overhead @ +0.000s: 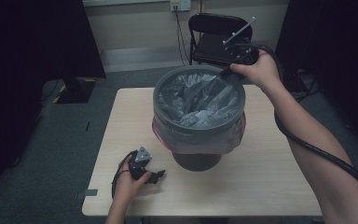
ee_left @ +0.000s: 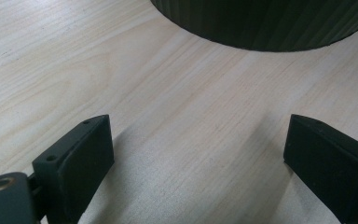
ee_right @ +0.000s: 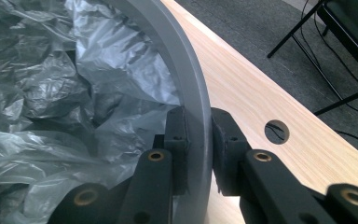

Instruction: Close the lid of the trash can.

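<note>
Dim overhead light, soft shadows, dark edges

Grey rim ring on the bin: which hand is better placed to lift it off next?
Right. The right gripper is already clamped on the grey rim ring at the bin's far side. The left gripper rests open on the table, near the bin's base.

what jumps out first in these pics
A grey bin lined with a crinkled plastic bag stands mid-table. The right gripper is clamped on the ring at the bin's far rim, one jaw inside and one outside. The left gripper rests open on the table near the bin's base.
</note>
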Tool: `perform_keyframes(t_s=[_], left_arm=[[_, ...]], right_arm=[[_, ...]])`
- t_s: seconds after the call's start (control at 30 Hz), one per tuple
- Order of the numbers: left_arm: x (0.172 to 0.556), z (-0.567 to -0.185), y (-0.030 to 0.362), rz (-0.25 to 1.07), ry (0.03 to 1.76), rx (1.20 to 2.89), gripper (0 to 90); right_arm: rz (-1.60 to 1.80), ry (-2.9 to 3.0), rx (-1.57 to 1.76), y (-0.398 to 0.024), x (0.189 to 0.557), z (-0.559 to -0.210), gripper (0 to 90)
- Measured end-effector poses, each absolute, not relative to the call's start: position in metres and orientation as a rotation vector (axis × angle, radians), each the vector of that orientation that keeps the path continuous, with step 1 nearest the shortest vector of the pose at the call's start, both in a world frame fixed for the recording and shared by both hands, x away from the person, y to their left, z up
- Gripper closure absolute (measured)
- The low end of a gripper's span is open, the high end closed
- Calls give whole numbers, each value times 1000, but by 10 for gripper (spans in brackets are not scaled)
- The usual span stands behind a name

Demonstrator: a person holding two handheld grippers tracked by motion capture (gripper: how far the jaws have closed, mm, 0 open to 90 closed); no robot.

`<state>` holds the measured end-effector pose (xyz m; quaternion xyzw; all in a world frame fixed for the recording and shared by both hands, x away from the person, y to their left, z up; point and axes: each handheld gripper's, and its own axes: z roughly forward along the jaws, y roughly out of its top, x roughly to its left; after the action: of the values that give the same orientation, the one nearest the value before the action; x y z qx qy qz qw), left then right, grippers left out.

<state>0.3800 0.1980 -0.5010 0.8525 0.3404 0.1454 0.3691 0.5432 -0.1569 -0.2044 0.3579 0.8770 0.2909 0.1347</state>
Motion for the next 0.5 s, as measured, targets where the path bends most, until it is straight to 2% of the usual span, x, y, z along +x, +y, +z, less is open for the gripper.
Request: perform_keyframes(t_s=[0.5], left_arm=[[380, -501, 198, 373, 874, 2188, 76]], right_arm=[[826, 2532, 997, -158, 541, -207, 783]])
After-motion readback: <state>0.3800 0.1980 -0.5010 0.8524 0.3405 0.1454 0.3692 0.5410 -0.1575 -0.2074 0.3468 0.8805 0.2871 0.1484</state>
